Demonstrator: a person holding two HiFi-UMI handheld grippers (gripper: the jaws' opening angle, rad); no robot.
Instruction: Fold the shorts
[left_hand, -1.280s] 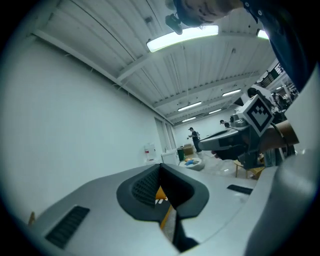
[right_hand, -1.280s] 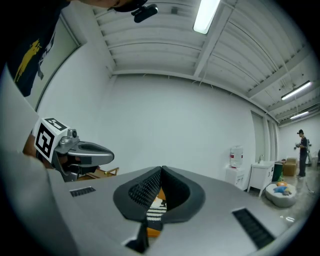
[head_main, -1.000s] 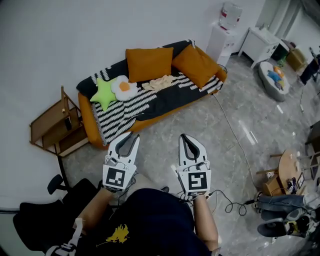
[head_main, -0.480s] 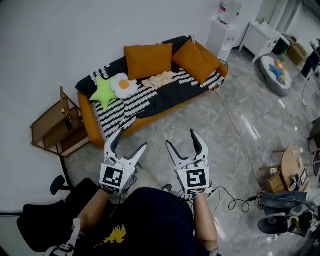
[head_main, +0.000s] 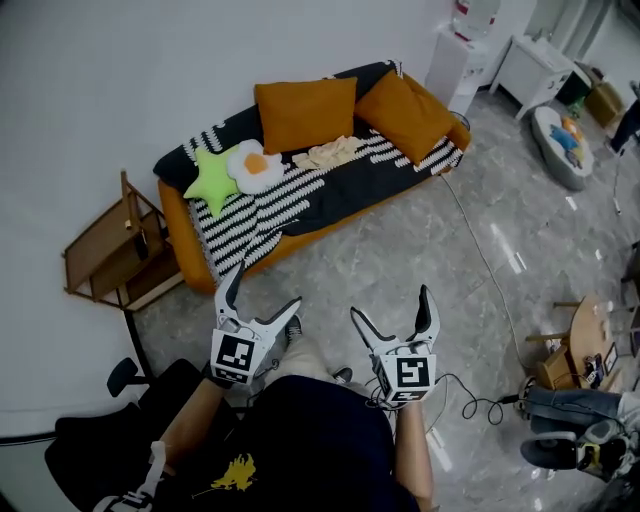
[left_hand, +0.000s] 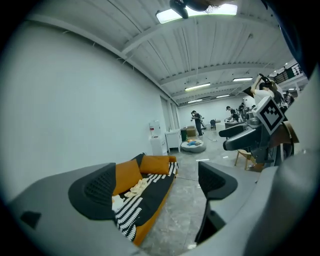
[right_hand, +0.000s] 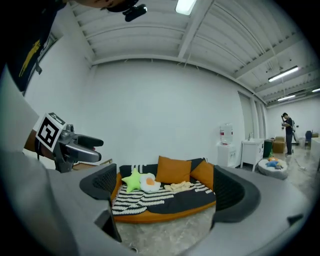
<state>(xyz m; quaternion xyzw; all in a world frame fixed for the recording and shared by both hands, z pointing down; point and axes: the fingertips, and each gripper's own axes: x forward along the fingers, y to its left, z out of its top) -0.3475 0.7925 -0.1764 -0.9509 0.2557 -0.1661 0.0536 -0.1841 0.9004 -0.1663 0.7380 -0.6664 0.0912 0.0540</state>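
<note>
Left gripper (head_main: 265, 290) low and left of centre in the head view, right gripper (head_main: 390, 305) beside it. Both released, jaws splayed wide after just opening, nothing between them. Above a grey stone floor (head_main: 400, 250), well apart from the sofa (head_main: 300, 205) at upper centre. Shorts (head_main: 330, 152) crumpled and pale on the striped seat, in front of two orange cushions (head_main: 305, 113), right of a fried-egg cushion (head_main: 255, 167).

Left gripper view: left gripper (left_hand: 157, 185) with pads wide apart, framing only the sofa (left_hand: 152, 202). Shorts (left_hand: 136, 187) near the left pad's edge in the picture, far behind it. Right gripper (left_hand: 255, 135) at the right edge.

Right gripper view: right gripper (right_hand: 165, 190) gaping, empty. Shorts (right_hand: 179, 186) on the sofa (right_hand: 165, 205), centred between the jaws but distant.
</note>
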